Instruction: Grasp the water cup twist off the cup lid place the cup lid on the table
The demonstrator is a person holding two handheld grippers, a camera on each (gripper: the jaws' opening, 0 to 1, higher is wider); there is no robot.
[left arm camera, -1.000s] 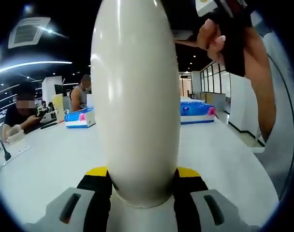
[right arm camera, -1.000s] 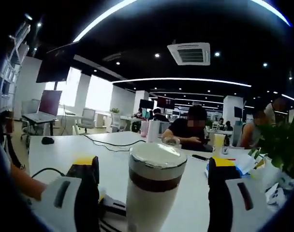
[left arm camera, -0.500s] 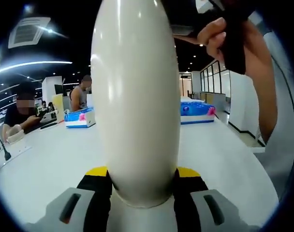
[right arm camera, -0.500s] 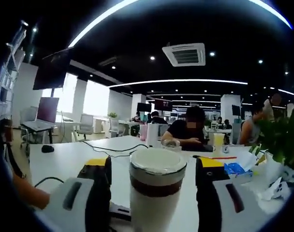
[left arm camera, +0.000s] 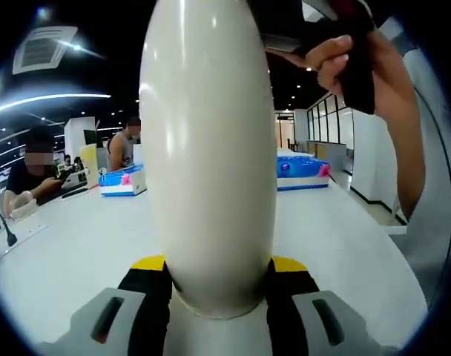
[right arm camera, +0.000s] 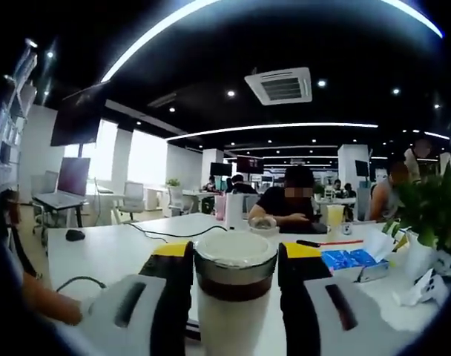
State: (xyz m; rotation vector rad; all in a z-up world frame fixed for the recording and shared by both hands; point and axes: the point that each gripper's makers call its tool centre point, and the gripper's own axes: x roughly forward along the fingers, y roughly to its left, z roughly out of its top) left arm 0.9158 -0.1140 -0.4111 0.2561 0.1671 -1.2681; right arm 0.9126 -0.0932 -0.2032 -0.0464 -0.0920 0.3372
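Cup (left arm camera: pixel 207 148): upright over the white worktop (left arm camera: pixel 77 259), white body clamped near its base between the left gripper's (left arm camera: pixel 216 278) yellow-tipped jaws.
Lid (right arm camera: pixel 235 256): on the cup, pale top over a dark band, seen from the right gripper view.
Right gripper (right arm camera: pixel 234 267): jaws drawn in at either side of the lid band — touching or a hair off, cannot tell for sure; judged to be closing for the twist.
Hand (left arm camera: pixel 366 67): up at the right of the left gripper view, wrapped round the dark handle of the other gripper.
Step in hand: gripping the lid, twist not yet made.
Doing it well: squeeze square on the dark band, not the rim; hold the body rigid with the left so only the lid turns; turn about the cup's own axis, no sideways pull — then lift straight off.
Landing spot: bare worktop beside the cup, away from the blue packs (right arm camera: pixel 344 259) and the cable (right arm camera: pixel 155 231).
Risk: smooth white body slipping in the left jaws under torque.
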